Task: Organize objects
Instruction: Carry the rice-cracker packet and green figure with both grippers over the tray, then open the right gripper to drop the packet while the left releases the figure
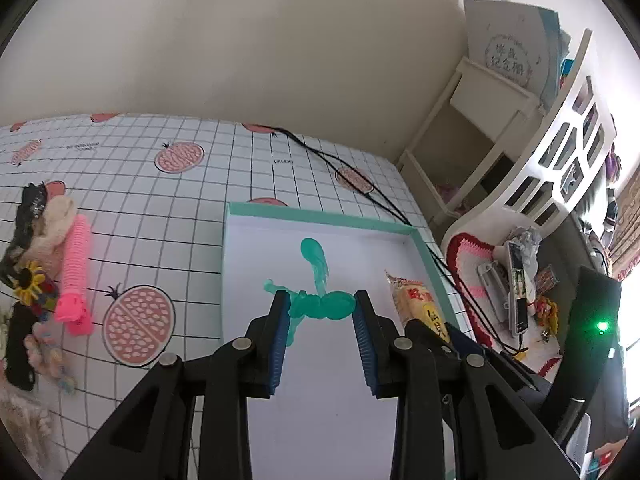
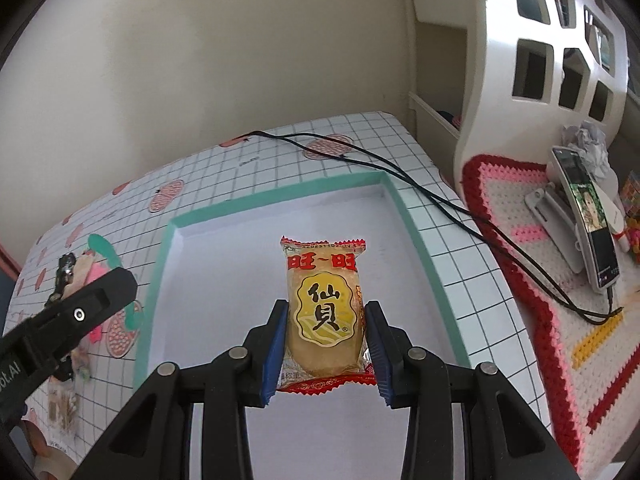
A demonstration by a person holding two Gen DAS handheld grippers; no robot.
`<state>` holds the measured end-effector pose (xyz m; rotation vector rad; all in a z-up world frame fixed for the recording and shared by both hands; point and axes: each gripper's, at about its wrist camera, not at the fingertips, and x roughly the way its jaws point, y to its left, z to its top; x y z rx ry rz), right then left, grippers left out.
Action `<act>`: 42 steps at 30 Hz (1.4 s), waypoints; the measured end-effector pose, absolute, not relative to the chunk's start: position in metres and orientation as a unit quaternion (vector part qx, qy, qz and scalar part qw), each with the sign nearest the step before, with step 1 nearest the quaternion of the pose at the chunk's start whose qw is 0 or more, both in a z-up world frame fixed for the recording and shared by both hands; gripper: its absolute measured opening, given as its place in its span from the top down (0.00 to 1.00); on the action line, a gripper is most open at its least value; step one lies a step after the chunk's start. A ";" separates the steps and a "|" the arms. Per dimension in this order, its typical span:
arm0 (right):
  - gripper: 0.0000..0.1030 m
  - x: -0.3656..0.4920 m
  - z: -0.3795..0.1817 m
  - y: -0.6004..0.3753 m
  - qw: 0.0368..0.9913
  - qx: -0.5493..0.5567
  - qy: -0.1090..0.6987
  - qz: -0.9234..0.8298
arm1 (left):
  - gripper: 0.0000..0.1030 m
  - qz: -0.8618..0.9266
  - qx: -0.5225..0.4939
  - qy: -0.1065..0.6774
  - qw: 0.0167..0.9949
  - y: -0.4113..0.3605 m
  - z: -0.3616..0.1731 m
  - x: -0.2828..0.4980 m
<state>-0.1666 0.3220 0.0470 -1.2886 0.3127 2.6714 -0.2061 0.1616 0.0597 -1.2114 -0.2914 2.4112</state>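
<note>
right gripper [image 2: 326, 320] covers the rice cracker packet [image 2: 325, 312] sides

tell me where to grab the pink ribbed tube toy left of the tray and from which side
Take the pink ribbed tube across its narrow middle, coming down from above with the left tool turned so its fingers close on the two long sides. It lies flat on the checked cloth. The fuzzy hair ties crowd its far end, so the middle gives more room. Its ribs may help the grip.

We are in a home, likely a bedroom; we see a fruit-print grid tablecloth [image 1: 160, 208], a white cubby shelf [image 2: 560, 60], a crocheted mat [image 2: 560, 320], a propped phone [image 2: 592, 216] charging.
</note>
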 end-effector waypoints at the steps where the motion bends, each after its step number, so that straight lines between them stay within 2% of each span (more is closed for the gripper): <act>1: 0.61 -0.168 0.045 0.324 0.083 -0.432 0.105 0.892 | 0.68 0.867 -0.439 -0.105 0.213 0.163 0.057 -0.208; 14: 0.61 -0.183 0.026 0.336 0.097 -0.434 0.108 0.889 | 0.68 0.841 -0.483 -0.132 0.207 0.170 0.020 -0.231; 32: 0.59 -0.186 0.015 0.338 0.101 -0.444 0.127 0.881 | 0.68 0.832 -0.500 -0.143 0.192 0.164 0.011 -0.235; 35: 0.59 -0.185 0.016 0.338 0.101 -0.444 0.126 0.881 | 0.65 0.829 -0.506 -0.137 0.193 0.167 0.012 -0.234; 42: 0.58 -0.185 0.017 0.336 0.101 -0.448 0.118 0.880 | 0.49 0.829 -0.507 -0.140 0.189 0.165 0.018 -0.231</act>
